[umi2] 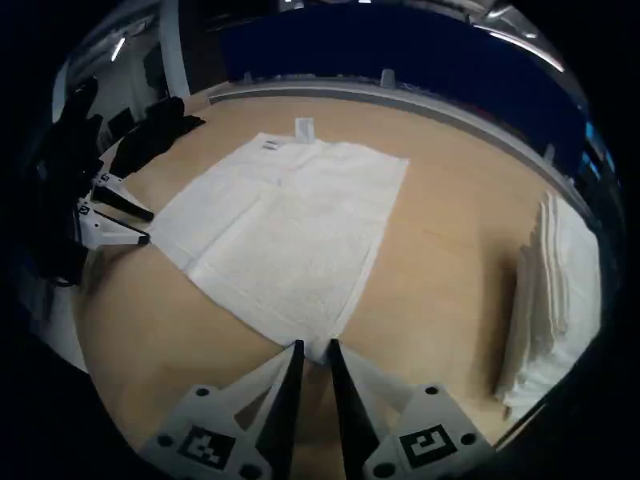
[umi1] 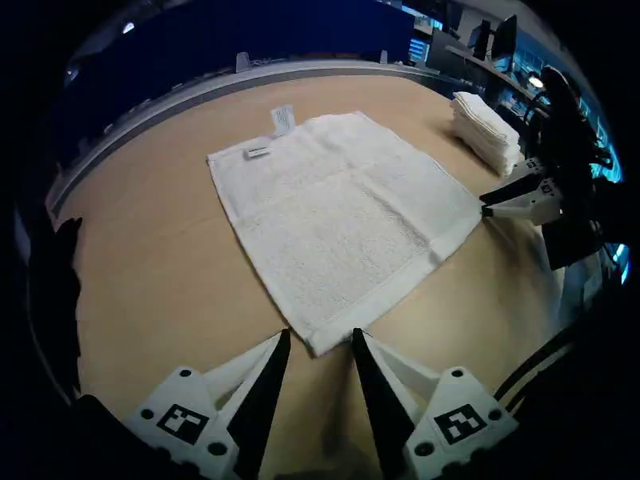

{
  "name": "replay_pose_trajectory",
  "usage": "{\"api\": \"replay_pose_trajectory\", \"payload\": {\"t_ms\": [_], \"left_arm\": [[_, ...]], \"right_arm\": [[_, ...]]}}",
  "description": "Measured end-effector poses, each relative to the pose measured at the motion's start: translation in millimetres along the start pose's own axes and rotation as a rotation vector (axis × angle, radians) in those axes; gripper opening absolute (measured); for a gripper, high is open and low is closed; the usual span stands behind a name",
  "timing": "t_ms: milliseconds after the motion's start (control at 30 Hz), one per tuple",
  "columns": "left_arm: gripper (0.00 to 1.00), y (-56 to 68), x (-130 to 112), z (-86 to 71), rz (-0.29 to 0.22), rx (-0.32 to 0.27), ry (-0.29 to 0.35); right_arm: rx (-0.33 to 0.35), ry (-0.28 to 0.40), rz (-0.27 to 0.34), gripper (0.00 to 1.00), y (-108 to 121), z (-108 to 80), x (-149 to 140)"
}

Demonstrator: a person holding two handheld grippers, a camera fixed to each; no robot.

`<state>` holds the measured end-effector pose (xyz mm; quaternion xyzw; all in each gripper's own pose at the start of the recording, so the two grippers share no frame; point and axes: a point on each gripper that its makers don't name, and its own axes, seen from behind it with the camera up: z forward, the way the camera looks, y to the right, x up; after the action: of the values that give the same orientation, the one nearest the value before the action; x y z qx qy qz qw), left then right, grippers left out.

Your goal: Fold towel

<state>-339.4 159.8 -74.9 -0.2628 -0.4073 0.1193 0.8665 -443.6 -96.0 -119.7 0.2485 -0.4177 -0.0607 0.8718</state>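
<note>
Two handheld grippers are seen at the two near corners of a white towel (umi1: 344,216), which is spread flat on a tan table (umi1: 160,272). In the left gripper view, the left gripper (umi1: 318,334) is held with its fingers apart. The towel's near left corner is seen lying between the fingertips, not yet pinched. In the same view the right gripper (umi1: 483,206) is seen farther off, at the towel's near right corner, with its fingertips drawn close together at the hem. In the right gripper view, that gripper's fingers are seen with only a narrow gap, and the corner is tucked between them. Whether the cloth is pressed by both fingers cannot be told. A small white tag (umi1: 282,118) is seen at the towel's far edge. A stack of folded towels (umi1: 484,132) is set well apart on the right side of the table.

The step in hand is judged to be the grasp of the two near corners, ahead of the first fold; no fold has been made. For the next move, the left fingers would need to be closed on their corner and the right grip made sure. Both corners would then be lifted together and carried over to the far edge, so that hem is laid on hem.
</note>
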Motion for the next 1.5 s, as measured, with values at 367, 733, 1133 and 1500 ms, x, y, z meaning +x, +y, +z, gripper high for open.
{"api": "replay_pose_trajectory", "payload": {"t_ms": [367, 733, 1133, 1500], "left_arm": [[0.15, -12.4, 0, 1.6, -0.001, 0.053, -0.006], [0.09, -8.0, 3, -6.0, -0.015, 0.045, 0.003], [0.09, -7.5, 22, -30.2, -0.052, 0.052, 0.035], [0.09, 3.7, 33, -70.2, -0.104, 0.035, 0.038]], "right_arm": [[0.011, -0.001, 0.001, 0.15, -8, -1.8, 0], [0.012, 0.020, 0.023, 0.13, -11, -11.1, 11], [0.008, 0.065, 0.030, 0.12, -15, -39.7, 36], [0.013, 0.103, 0.019, 0.12, -29, -90.1, 55]]}}
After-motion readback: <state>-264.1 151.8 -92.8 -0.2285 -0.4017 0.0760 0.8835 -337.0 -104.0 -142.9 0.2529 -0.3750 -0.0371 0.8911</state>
